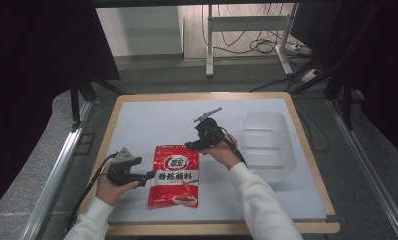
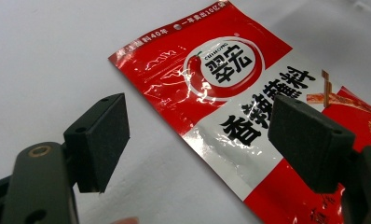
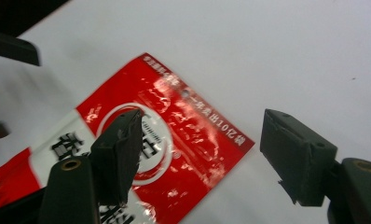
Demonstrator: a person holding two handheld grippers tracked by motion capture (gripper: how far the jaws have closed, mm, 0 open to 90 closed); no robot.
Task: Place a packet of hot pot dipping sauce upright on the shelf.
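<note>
Red seasoning pouch lies flat on the pale surface, a little toward 7 o'clock from the centre, long axis running 12 to 6, printed face up. Its top edge with the small hang hole points to 12; its bottom edge stops short of the surface's near rim, with a strip of bare mat between.

Left gripper sits at 9 o'clock of the pouch, held level, jaws pointing toward the pouch's left edge and just beside it. In the left gripper view the jaws stand wide apart and released; the pouch's long edge runs between them, one pad over bare surface, the other over the white band of print. Contact with the pouch: cannot tell.

Right gripper hangs at 1 o'clock of the pouch, over its top right corner, hand behind it. In the right gripper view the jaws are spread and released, nothing clamped; one pad sits above the round logo, the other beyond the corner over bare surface. The corner's two edges both show clear between the pads.

Clear plastic tub stands at 3 o'clock, well apart from the pouch, close to the surface's right rim.

Open room: broad bare mat from 10 to 12 o'clock above the pouch; a lane of bare mat between the right hand and the tub; a narrow margin at 9 o'clock beside the left hand, near the wooden rim
</note>
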